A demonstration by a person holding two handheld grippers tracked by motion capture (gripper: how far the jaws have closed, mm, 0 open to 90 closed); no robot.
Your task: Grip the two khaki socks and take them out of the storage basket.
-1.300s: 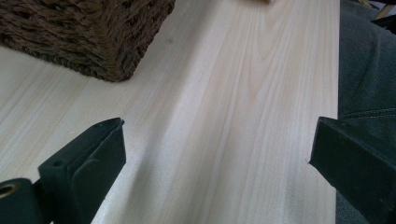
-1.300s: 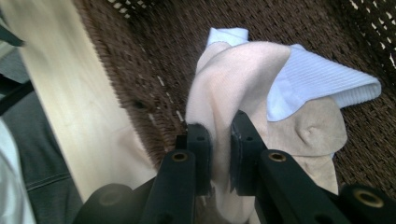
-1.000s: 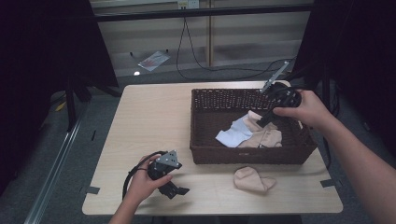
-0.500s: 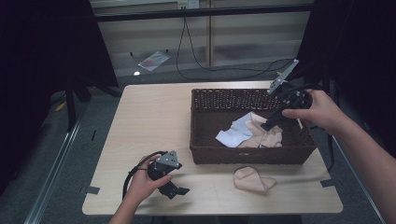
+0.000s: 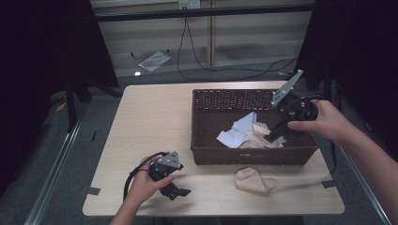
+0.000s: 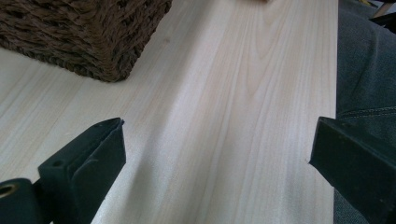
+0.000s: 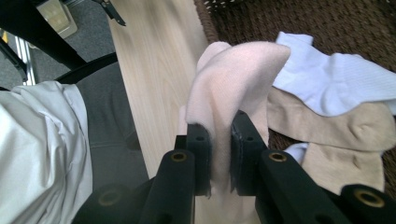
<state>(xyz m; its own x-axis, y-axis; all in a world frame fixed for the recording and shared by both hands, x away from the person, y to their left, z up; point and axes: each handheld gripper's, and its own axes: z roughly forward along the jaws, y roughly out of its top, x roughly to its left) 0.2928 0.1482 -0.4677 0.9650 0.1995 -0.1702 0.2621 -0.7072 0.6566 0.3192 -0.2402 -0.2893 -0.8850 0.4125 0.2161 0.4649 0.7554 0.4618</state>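
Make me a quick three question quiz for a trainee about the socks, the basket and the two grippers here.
1. True or false: the right gripper is clamped on a pale pink sock.
2. Where does the lone beige sock lie? A) on the table in front of the basket B) inside the basket C) on the floor
3. Fill in: the left gripper is ____ over bare table.

Key: 1 true; 2 A; 3 open

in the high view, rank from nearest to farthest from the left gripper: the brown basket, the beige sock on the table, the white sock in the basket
From the left gripper:
1. brown basket, its near left corner, just up and right.
2. beige sock on the table, further right along the front edge.
3. white sock, inside the basket, beyond its front wall.
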